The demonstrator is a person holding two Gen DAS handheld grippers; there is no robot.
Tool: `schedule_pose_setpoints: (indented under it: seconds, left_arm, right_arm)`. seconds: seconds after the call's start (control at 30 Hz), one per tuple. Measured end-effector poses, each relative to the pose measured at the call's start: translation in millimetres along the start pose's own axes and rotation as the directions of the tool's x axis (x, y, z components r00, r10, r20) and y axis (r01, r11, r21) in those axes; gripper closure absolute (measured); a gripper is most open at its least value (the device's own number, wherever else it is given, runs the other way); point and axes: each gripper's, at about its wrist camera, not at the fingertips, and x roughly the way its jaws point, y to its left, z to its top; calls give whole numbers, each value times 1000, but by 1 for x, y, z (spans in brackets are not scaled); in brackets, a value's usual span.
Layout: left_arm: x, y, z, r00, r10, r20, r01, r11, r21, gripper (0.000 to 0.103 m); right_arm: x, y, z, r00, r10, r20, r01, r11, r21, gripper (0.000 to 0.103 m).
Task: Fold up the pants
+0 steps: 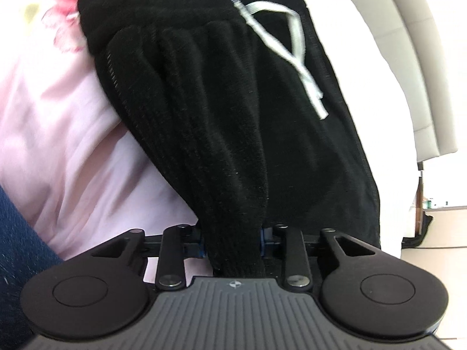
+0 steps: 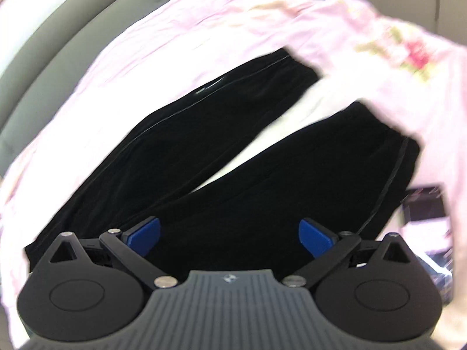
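Black ribbed cloth fills the view closest to us: our left tongs [image 1: 233, 243] are clenched on a bunched fold of the pants [image 1: 221, 116], at the waistband end, with the fabric squeezed tight between the blue pads. Just past that grip, the waistband runs away from us, and the white drawstring [image 1: 280, 49] lies loose across the front of it. Under the pants is the bed, covered with a pink flowered sheet [image 1: 58, 134].

Our right tongs [image 2: 230, 236] are released, their blue pads spread wide with nothing between them, hovering above the upper part of the legs; whether they touch the cloth we cannot tell. From there the two legs [image 2: 204, 134] stretch away, lying flat on the sheet [image 2: 204, 29] and spreading apart in a narrow V, with a strip of pale bedding between them. The cuffs are at the far end, and a flap of the sheet covers the end of the right-hand leg.

So the long axis runs from the waistband near us out to the cuffs. As for progress, we judge the fold is only starting: one end is gripped, the legs are not yet brought together, and no crosswise fold shows.
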Motion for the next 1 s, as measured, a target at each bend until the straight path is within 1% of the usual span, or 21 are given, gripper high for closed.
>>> schedule_pose_setpoints:
  seconds: [0.07,0.1,0.23,0.3,0.37,0.5,0.6,0.67,0.77,0.83,1.0]
  left_arm:
    - [-7,-3,2,1000,-12,6,12,1000,13,72]
    - [-8,-4,3,1000,-15,9,15,1000,17,72]
    - [-14,-4,6,1000,-18,13,18,1000,17,73]
    - [-14,-3,4,1000,-11,12,11,1000,13,73]
    - [-10,-5,5,1000,-2,12,2,1000,13,73]
    - [-12,-4,4,1000,5,10,-5,1000,12,72]
    - [-10,-6,5,1000,13,13,-13,1000,12,72]
    - [-11,-6,5,1000,16,16,-16,1000,11,72]
    - [-11,-7,4,1000,21,19,-21,1000,11,72]
    - [-11,-7,4,1000,24,20,-24,1000,10,72]
    - [-12,-6,3,999,26,22,-26,1000,5,72]
  right_arm:
    - [5,-23,11,998,-50,23,50,998,26,16]
    - [9,-39,16,998,-66,23,64,997,53,17]
    - [24,-93,27,997,-79,-11,80,981,176,30]
    - [27,-109,23,996,-83,-22,86,972,217,34]
    - [34,-122,24,995,-94,-29,98,966,240,41]
    - [46,-143,26,994,-105,-34,111,953,280,45]
    - [47,-148,23,994,-104,-33,109,944,311,48]
    - [40,-150,21,992,-127,-3,121,938,326,49]
    - [29,-153,20,982,-184,33,163,928,335,49]
    - [28,-156,19,985,-174,20,157,928,338,49]
    - [39,-156,10,993,-115,-30,118,930,347,49]
